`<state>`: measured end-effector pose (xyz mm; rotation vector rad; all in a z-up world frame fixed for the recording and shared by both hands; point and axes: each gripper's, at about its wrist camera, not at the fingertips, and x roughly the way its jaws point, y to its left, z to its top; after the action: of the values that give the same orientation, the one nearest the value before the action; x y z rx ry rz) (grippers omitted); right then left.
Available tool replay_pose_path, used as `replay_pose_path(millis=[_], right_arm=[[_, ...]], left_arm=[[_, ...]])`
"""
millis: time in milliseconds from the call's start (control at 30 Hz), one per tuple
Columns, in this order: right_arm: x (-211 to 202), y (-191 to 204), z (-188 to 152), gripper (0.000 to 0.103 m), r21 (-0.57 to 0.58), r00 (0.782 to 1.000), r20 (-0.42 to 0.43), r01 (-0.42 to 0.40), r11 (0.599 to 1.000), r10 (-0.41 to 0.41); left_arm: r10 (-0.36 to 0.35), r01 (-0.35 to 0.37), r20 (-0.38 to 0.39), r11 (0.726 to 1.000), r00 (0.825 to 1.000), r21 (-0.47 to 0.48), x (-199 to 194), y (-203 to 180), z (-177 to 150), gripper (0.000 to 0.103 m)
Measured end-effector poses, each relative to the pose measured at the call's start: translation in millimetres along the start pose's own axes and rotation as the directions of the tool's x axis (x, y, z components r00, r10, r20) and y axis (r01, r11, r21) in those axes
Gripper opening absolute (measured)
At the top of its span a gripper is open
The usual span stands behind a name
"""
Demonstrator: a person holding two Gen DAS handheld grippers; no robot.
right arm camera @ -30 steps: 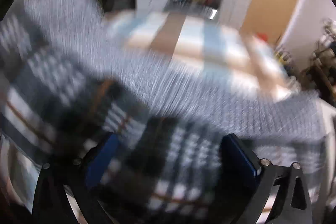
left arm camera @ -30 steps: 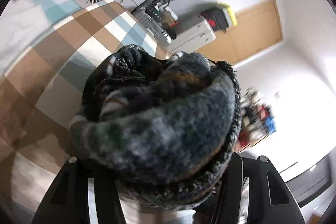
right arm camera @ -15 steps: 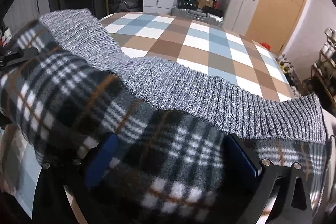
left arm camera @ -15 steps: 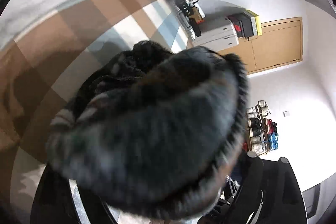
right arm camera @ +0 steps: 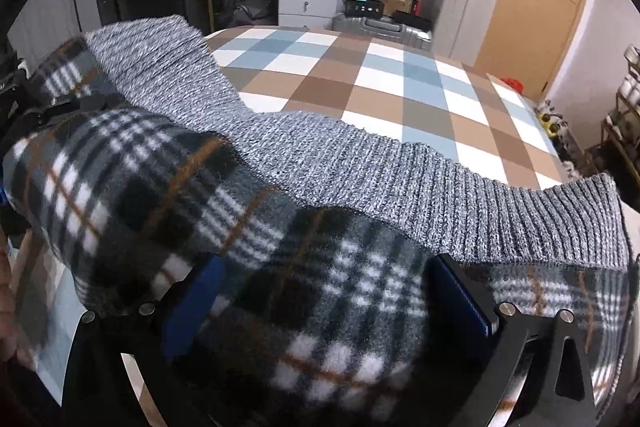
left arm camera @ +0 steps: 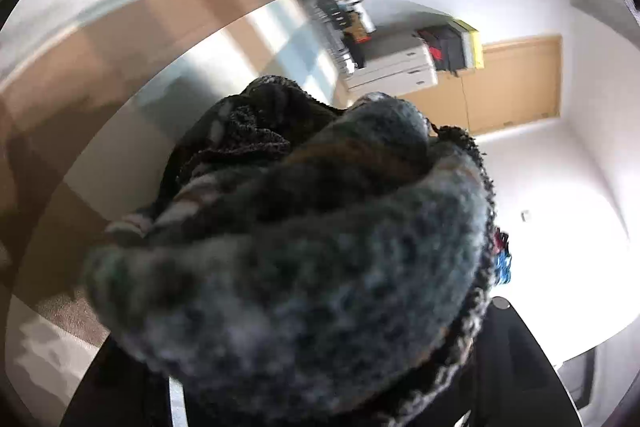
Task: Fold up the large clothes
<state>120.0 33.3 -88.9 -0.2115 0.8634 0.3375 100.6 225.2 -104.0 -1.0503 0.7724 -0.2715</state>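
The bunched plaid fleece garment hid the left gripper fingertips, its jaws having just been closing around that wad, while only the right view showed the right gripper clamped on fleece, grey ribbed hem running crosswise ahead, above the checked bed.
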Motion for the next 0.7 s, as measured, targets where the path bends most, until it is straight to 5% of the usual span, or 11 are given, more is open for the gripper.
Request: replay_pose_path(millis=[167, 233, 300, 400, 500, 600, 633, 700], right_arm=[[-8.2, 27.4, -1.0, 0.103, -0.07, 0.993, 0.034, -0.113, 0.991, 0.116], [-13.0, 43.6, 0.6, 0.103, -0.093, 0.983, 0.048, -0.174, 0.98, 0.179], [-17.7, 57.1, 3.8, 0.103, -0.106, 0.966, 0.057, -0.245, 0.964, 0.252], [-23.3, 63.4, 6.6, 0.102, -0.07, 0.917, 0.06, -0.391, 0.918, 0.395], [-27.0, 44.5, 3.8, 0.1, 0.062, 0.874, 0.044, -0.486, 0.872, 0.484], [-35.3, -8.2, -6.7, 0.097, 0.289, 0.75, 0.115, -0.653, 0.7, 0.652], [-41.3, -29.1, -13.7, 0.097, 0.364, 0.727, 0.147, -0.67, 0.647, 0.67], [-53.1, -53.9, -27.5, 0.097, 0.434, 0.736, 0.186, -0.655, 0.618, 0.651]], left_arm=[[-0.006, -0.01, 0.063, 0.966, 0.998, 0.259, -21.9, -69.6, -21.1, 0.042], [0.008, -0.031, 0.065, 0.932, 0.998, 0.36, -27.9, -98.8, -30.8, 0.041], [0.081, -0.109, 0.078, 0.866, 0.994, 0.488, -33.2, -131.7, -46.7, 0.041], [0.168, -0.212, 0.13, 0.778, 0.977, 0.591, -40.8, -158.0, -62.8, 0.041], [0.177, -0.234, 0.154, 0.766, 0.972, 0.599, -50.0, -165.6, -71.1, 0.041], [0.14, -0.228, 0.188, 0.753, 0.972, 0.618, -56.8, -178.2, -83.7, 0.042], [0.132, -0.221, 0.187, 0.755, 0.974, 0.618, -55.8, -177.6, -83.6, 0.042], [0.122, -0.221, 0.196, 0.737, 0.973, 0.638, -59.5, -184.9, -92.1, 0.042]])
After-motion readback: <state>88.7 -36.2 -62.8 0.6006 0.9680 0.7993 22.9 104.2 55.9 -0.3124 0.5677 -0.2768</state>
